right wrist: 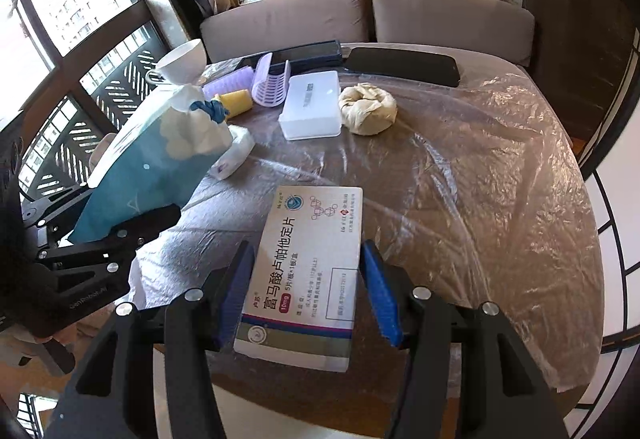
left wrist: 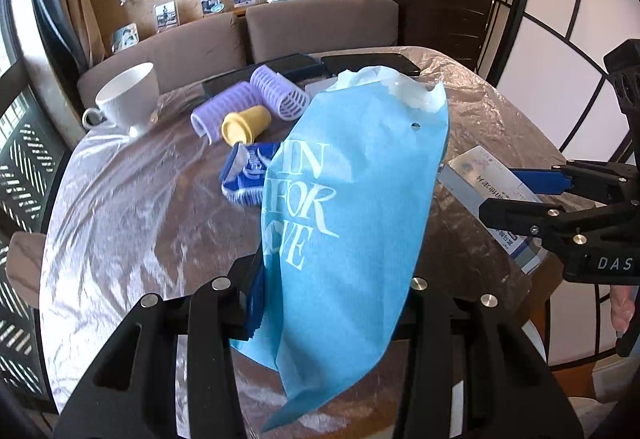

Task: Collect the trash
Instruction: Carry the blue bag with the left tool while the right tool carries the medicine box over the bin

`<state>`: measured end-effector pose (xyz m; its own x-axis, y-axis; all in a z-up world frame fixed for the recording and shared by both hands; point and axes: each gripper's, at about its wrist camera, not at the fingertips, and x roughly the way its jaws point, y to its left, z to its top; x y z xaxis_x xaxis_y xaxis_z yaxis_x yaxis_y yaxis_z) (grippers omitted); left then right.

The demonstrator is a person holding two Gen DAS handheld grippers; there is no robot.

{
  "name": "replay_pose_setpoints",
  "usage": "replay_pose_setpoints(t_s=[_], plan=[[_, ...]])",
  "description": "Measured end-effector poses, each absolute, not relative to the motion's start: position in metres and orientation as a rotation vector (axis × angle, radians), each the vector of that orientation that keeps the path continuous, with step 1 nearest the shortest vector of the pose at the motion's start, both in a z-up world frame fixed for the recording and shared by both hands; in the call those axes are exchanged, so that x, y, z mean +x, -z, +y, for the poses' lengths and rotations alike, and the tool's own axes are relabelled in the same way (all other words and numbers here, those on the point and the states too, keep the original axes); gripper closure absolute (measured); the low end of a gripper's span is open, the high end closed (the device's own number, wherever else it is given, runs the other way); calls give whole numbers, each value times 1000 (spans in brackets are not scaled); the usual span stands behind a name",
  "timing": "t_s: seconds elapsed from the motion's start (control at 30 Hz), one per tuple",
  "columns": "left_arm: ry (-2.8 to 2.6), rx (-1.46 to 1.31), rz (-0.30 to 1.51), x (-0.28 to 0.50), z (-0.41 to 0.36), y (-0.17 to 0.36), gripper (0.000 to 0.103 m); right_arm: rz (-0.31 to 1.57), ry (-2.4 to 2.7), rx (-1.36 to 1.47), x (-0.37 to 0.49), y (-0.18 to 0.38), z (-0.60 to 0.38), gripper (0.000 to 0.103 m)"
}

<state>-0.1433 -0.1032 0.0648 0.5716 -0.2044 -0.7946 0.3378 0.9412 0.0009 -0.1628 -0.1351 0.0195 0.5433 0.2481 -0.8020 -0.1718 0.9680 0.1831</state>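
Note:
My left gripper (left wrist: 332,303) is shut on a light blue paper bag (left wrist: 352,191) with white lettering, held above the table; white tissue sticks out of its top. The bag (right wrist: 144,167) also shows at the left of the right wrist view. A white medicine box (right wrist: 308,271) lies on the plastic-covered table between the blue pads (right wrist: 380,287) of my right gripper (right wrist: 308,291). The pads stand close at both sides of the box; contact is not plain. The right gripper (left wrist: 516,191) and the box (left wrist: 484,179) show at the right of the left wrist view.
On the table (right wrist: 480,179): a white cup (left wrist: 128,95), purple hair rollers (left wrist: 276,91), a small yellow cup (left wrist: 246,125), a blue wrapper (left wrist: 244,175), a white plastic box (right wrist: 312,105), a twisted beige cloth (right wrist: 368,109), a white packet (right wrist: 236,155), two dark phones (right wrist: 400,65). A sofa stands behind.

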Motion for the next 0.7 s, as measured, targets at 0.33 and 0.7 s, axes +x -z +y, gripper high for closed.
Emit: replay_pose_setpoints(t_s=[0.33, 0.7], plan=[[298, 135, 943, -164, -98, -63, 58, 976, -294, 79, -183, -21, -129, 49], [306, 114, 981, -195, -91, -65, 58, 981, -329, 72, -203, -26, -129, 49]])
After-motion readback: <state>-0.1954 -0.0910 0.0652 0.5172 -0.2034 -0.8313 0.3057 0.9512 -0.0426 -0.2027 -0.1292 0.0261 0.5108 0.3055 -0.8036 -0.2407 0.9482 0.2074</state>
